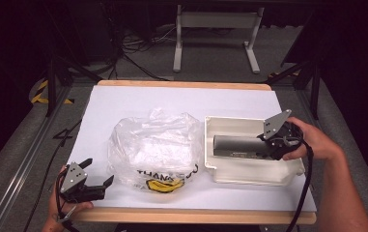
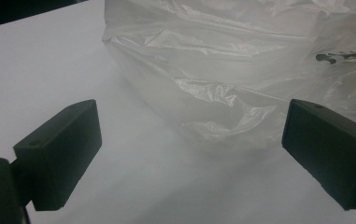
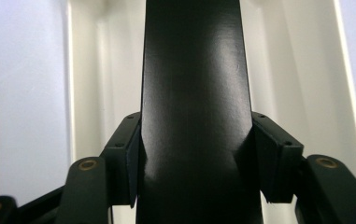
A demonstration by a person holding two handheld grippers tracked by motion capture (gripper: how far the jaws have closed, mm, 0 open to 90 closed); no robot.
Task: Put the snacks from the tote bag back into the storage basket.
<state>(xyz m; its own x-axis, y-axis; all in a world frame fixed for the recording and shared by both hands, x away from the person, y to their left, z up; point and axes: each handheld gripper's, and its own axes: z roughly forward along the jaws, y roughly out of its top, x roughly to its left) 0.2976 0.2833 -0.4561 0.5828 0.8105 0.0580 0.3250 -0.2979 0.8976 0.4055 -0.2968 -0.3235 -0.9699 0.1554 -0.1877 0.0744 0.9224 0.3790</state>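
While the right gripper [image 1: 271, 143] clamps a dark box [image 1: 237, 145] over the white tray [image 1: 249, 173], the left gripper [image 1: 97, 178] gapes beside a seemingly empty plastic bag [image 1: 152, 147].

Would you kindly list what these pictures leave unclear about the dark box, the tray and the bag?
- Long dark rectangular box: far end cut off by the right gripper view's top edge; label print too small in the high view.
- White plastic tray: floor beneath the box hidden.
- Clear crinkled plastic bag: contents blurred by folds; black lettering partly creased.
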